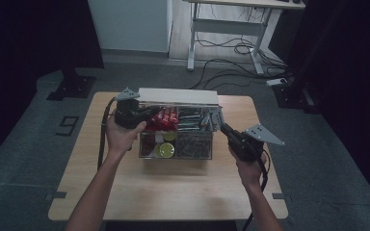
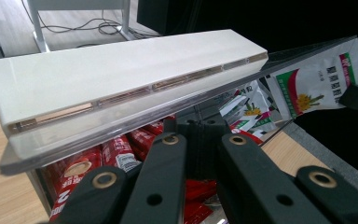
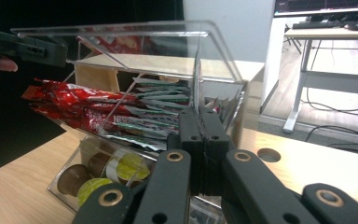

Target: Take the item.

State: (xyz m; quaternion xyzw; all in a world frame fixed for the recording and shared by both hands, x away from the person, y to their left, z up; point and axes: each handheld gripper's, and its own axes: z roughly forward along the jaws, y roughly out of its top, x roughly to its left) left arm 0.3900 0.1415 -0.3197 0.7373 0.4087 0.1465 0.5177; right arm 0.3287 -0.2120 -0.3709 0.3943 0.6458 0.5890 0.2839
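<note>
A clear plastic box [image 1: 192,155] stands mid-table with its clear lid [image 3: 121,32] tilted up; a white bar [image 1: 178,96] runs along the lid's back. Inside are red sachets [image 1: 164,118], green-and-white packets [image 1: 190,118] and round capsules [image 1: 165,149]. My left gripper [image 1: 149,114] is at the lid's left end, jaws together right under the lid's clear edge [image 2: 135,126]. My right gripper [image 1: 220,123] is at the right end, jaws closed on the lid's upright clear side panel [image 3: 198,79]. In the gripper views the left gripper [image 2: 196,125] and right gripper [image 3: 200,122] both point into the box.
The box sits on a wooden table [image 1: 173,192] that has a round hole [image 3: 269,155] near the right gripper. Behind the table stand a white desk frame [image 1: 226,29] with loose cables [image 1: 236,48] on the floor and black stand feet [image 1: 72,86] at the sides.
</note>
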